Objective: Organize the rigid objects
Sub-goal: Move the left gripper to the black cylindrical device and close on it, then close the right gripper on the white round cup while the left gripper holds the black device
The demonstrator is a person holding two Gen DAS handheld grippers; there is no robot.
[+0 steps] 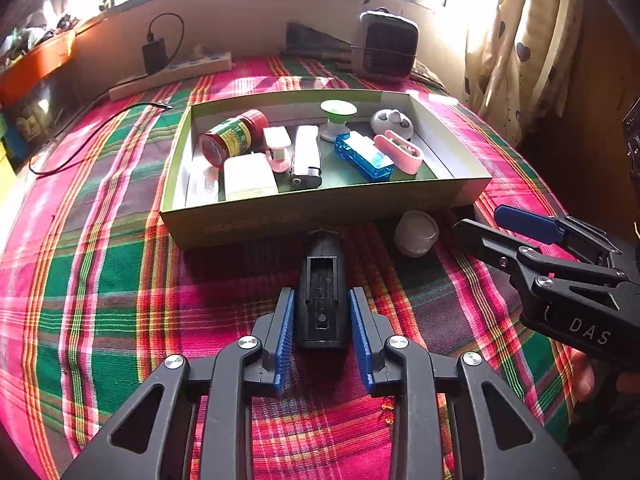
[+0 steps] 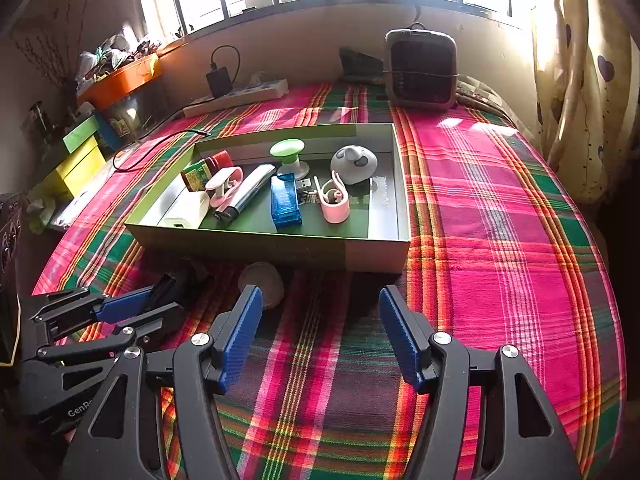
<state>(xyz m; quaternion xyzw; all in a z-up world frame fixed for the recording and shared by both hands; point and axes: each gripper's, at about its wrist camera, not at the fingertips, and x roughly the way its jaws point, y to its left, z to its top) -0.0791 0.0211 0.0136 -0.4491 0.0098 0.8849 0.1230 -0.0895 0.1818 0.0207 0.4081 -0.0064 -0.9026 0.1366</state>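
Note:
A black oblong device (image 1: 322, 280) lies on the plaid cloth just in front of the green box (image 1: 320, 208). My left gripper (image 1: 322, 320) is shut on the device, one blue pad against each long side. From the right wrist view the left gripper (image 2: 148, 308) shows low on the left with the black device (image 2: 176, 280) in it. A small whitish round jar (image 1: 416, 234) stands by the box's front wall. My right gripper (image 2: 320, 296) is open over bare cloth, with the jar (image 2: 262, 280) just beyond its left finger. The box (image 2: 280, 248) holds several small items.
A grey fan heater (image 1: 386, 46) stands at the back right and a power strip (image 1: 172, 72) with a charger at the back left. A black cable (image 1: 100, 124) trails over the cloth to the left. A curtain (image 2: 580, 80) hangs on the right.

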